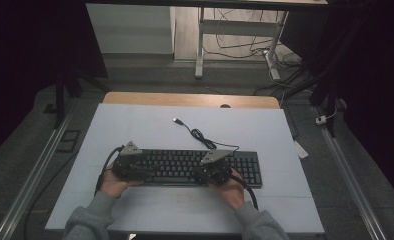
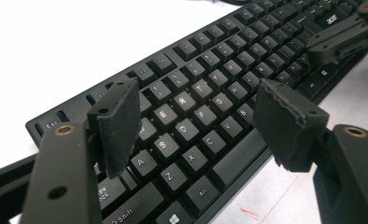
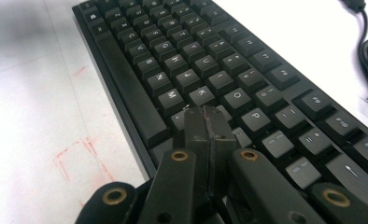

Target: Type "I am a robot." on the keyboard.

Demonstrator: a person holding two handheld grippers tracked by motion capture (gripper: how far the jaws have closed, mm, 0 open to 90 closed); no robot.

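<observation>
Keyboard (image 1: 195, 167) lies flat near the front edge of the white mat (image 1: 150, 125), long side across. Bare mat runs wide behind the keyboard and to its left; a narrower strip lies in front. Left gripper (image 2: 196, 126) hangs over the keyboard's left letter keys, jaws spread, nothing between them. Right gripper (image 3: 209, 128) is over the keys near K and L, jaws pressed together, empty. Behind the keyboard's right half its coiled cable (image 1: 201, 135) with the plug (image 1: 177, 120) lies on the mat.
</observation>
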